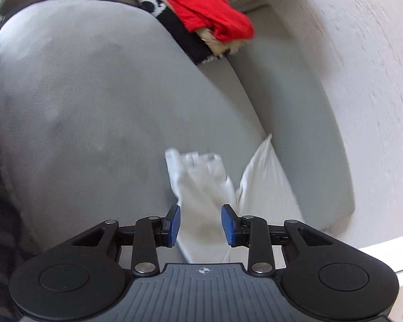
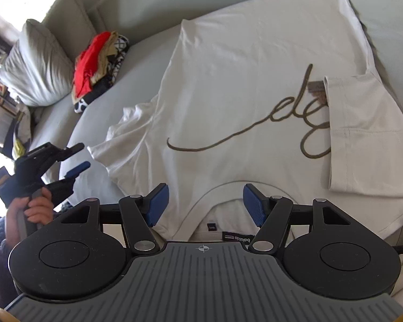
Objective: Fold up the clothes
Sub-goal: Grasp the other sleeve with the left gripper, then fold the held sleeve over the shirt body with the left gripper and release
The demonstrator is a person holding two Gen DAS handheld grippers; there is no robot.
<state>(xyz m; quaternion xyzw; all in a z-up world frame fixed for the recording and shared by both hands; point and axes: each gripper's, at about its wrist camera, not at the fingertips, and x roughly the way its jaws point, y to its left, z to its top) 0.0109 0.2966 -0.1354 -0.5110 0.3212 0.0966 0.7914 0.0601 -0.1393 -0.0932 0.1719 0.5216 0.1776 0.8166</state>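
White T-shirt (image 2: 241,86) bears brown script "de".

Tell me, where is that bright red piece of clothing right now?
The red garment lies on top of a small pile of clothes on the grey sofa, upper left in the right wrist view, between the cushion and the white T-shirt.

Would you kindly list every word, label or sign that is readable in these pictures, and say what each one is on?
"balabala", seen upside down: black neck label inside the collar of the white T-shirt.
"de" and what looks like a "g": brown script print across the shirt's chest; the rest is hidden under the folded sleeve.
Small black tag beside the label: too small to read.
Left wrist view: nothing readable.
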